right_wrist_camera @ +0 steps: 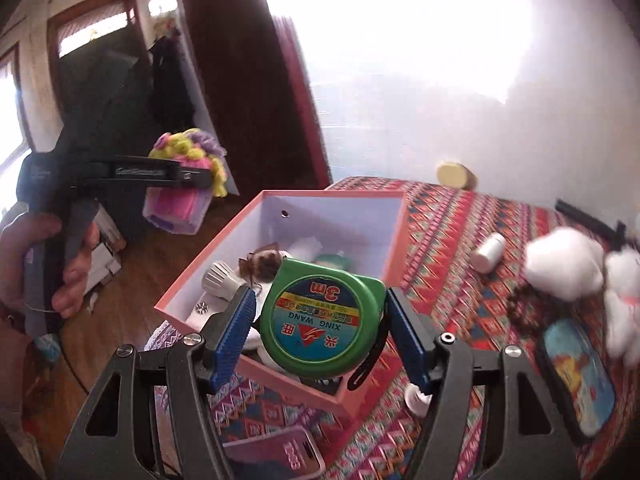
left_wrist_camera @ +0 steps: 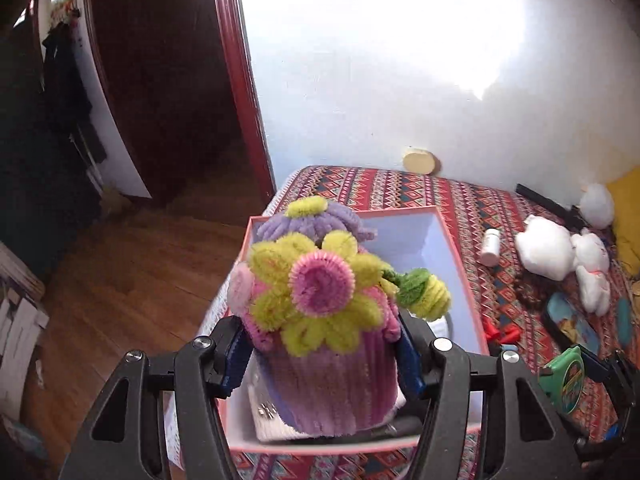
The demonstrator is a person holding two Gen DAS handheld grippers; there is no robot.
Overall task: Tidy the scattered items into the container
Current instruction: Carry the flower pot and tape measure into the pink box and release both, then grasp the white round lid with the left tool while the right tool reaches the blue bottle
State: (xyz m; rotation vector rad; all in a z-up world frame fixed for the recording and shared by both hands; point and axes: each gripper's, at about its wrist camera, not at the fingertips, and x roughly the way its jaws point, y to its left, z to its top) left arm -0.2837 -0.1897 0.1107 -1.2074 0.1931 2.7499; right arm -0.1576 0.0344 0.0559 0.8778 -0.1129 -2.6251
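My left gripper (left_wrist_camera: 322, 356) is shut on a pink pipe-cleaner flower pot (left_wrist_camera: 324, 320) and holds it above the near end of the pink box (left_wrist_camera: 460, 264). From the right wrist view the pot (right_wrist_camera: 184, 184) hangs left of the box (right_wrist_camera: 224, 240). My right gripper (right_wrist_camera: 320, 320) is shut on a green tape measure (right_wrist_camera: 320, 316) and holds it over the box's near corner. The tape measure also shows at the right edge of the left wrist view (left_wrist_camera: 562, 380). The box holds several small items, among them a brown hair clip (right_wrist_camera: 264, 266).
On the patterned bedspread (right_wrist_camera: 460, 240) lie a white pill bottle (right_wrist_camera: 488, 252), white plush toys (right_wrist_camera: 568, 264), a blue case (right_wrist_camera: 580, 376), a pink phone (right_wrist_camera: 280, 456) and a yellow round thing (right_wrist_camera: 454, 174) by the wall. Wooden floor (left_wrist_camera: 120, 280) and a doorway lie to the left.
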